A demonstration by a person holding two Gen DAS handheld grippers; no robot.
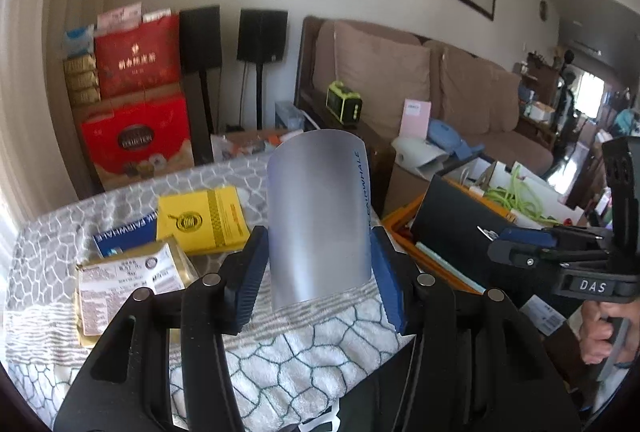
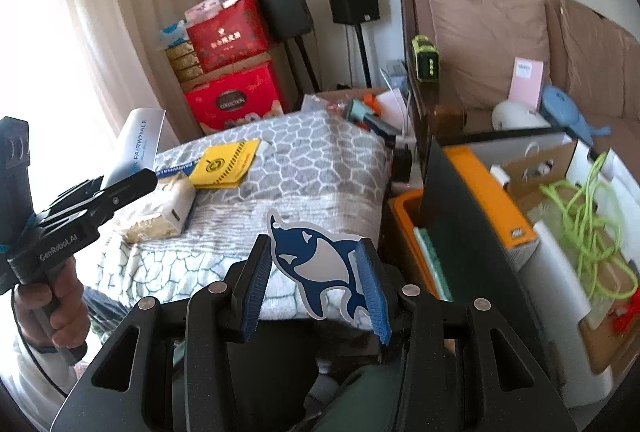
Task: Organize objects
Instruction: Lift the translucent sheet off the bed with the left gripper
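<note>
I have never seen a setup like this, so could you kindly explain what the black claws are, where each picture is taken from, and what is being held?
They are hand-held grippers, one in each of a person's hands, each with a camera looking along its fingers. In the left camera's picture, the left gripper holds a curved silver-white card. In the right camera's picture, the right gripper holds a blue whale cutout. On the patterned blanket lie a yellow booklet and a beige packet. An orange box stands to the right.
</note>
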